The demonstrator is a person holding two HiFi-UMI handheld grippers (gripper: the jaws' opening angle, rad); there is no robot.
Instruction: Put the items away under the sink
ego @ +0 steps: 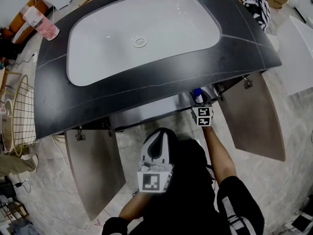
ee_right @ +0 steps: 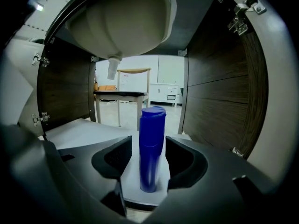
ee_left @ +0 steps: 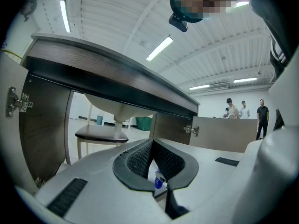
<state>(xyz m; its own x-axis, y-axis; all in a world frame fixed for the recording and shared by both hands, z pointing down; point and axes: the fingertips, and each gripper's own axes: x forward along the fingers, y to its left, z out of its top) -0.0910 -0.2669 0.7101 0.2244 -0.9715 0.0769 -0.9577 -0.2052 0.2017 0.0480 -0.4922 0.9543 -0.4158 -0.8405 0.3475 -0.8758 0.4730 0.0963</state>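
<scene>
Your right claw [ee_right: 148,162] stands open around the blue bottle [ee_right: 152,143], upright on the cabinet floor [ee_right: 84,132] between the pads, which only that claw's view shows; the head view gives just the bottle's top under the surface [ego: 161,89] edge. Your left claw [ee_left: 152,146] is closed and empty, outside the cabinet between the two open doors [ego: 257,116]. The basin [ee_right: 121,22] and drain pipe [ee_right: 112,68] hang above the bottle, well clear.

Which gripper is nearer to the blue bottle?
Right. The blue bottle stands between the open jaws of the right gripper; the left gripper, shut on a small white item, is back outside the cabinet.
</scene>
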